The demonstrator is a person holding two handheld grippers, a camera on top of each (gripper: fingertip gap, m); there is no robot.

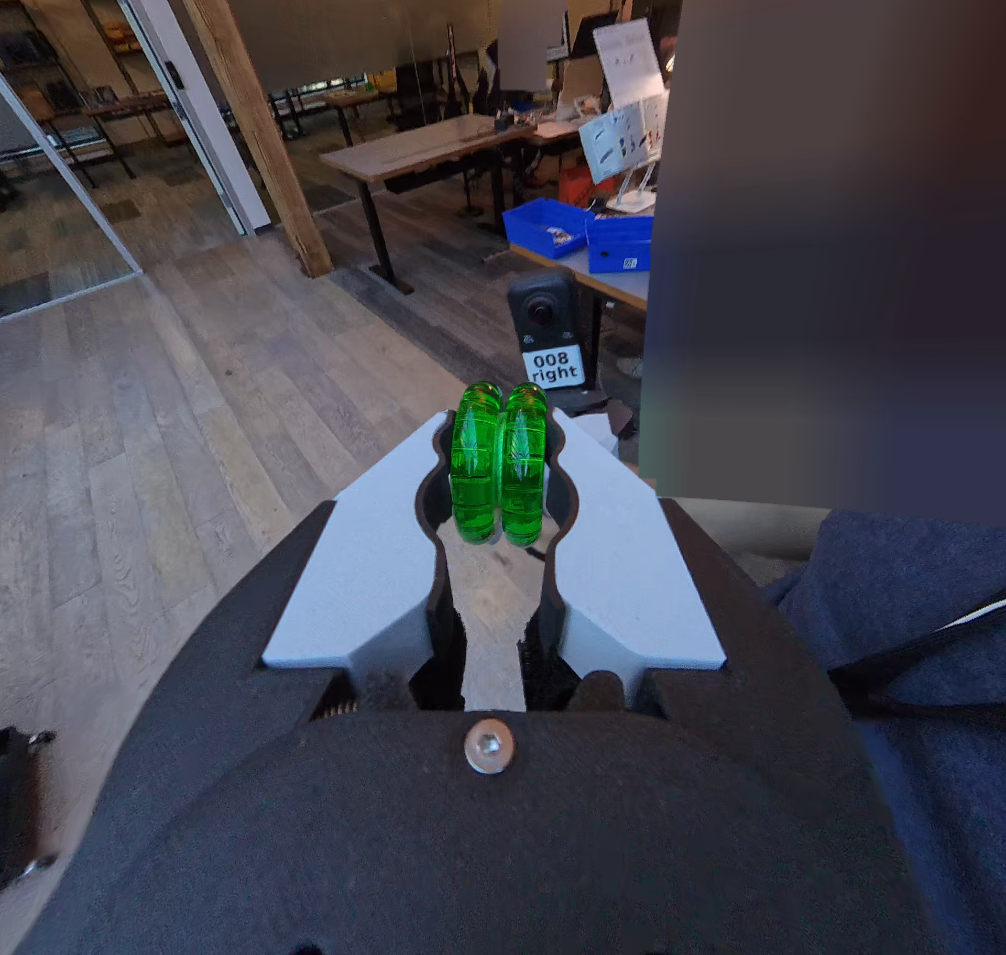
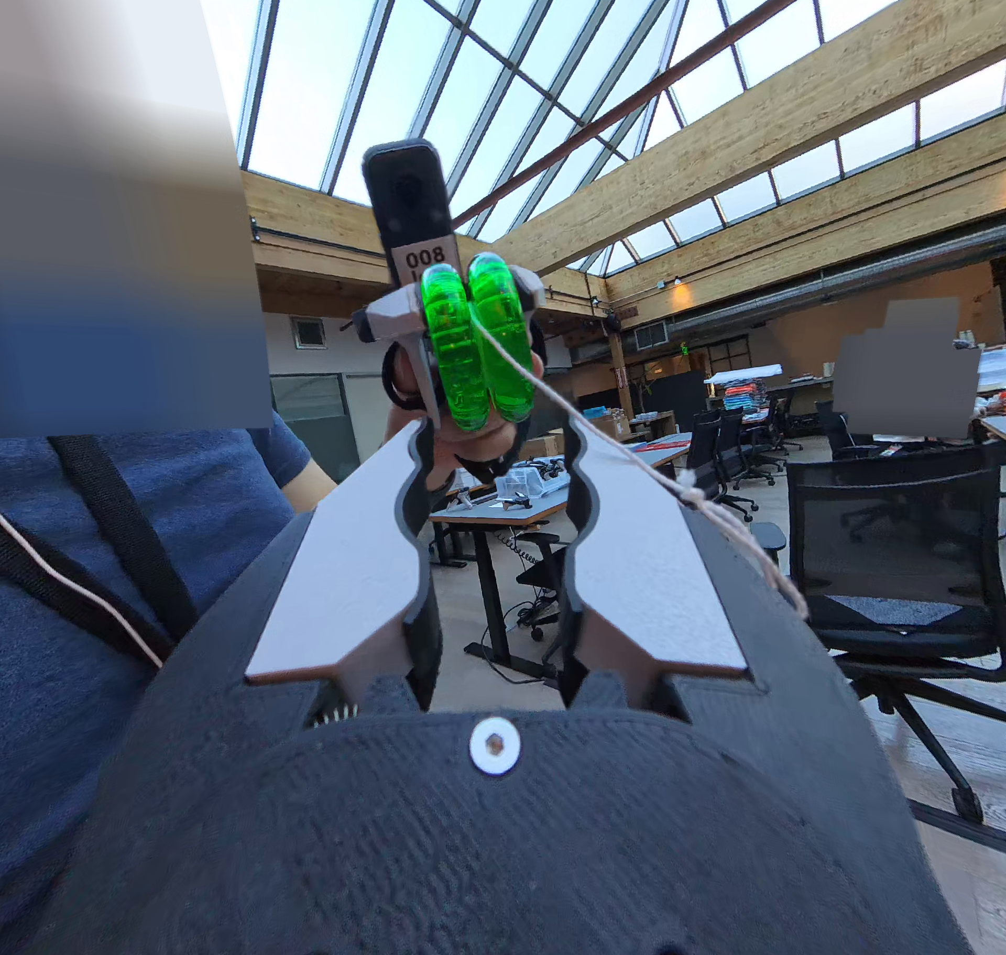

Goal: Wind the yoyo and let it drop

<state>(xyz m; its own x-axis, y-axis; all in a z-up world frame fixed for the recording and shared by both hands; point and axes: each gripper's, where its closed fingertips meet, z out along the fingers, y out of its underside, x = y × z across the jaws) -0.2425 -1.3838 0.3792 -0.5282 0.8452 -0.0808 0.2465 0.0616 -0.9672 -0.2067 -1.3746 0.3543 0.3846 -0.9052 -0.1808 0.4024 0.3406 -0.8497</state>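
Right now the left gripper [image 1: 498, 471] is clamped on the green translucent yoyo [image 1: 498, 463], pinched edge-on between its white fingertips. Just ahead, the right gripper [image 2: 495, 439] stands with jaws apart, holding nothing between them, while the yoyo's white string [image 2: 626, 447] trails over its right finger, knot showing.
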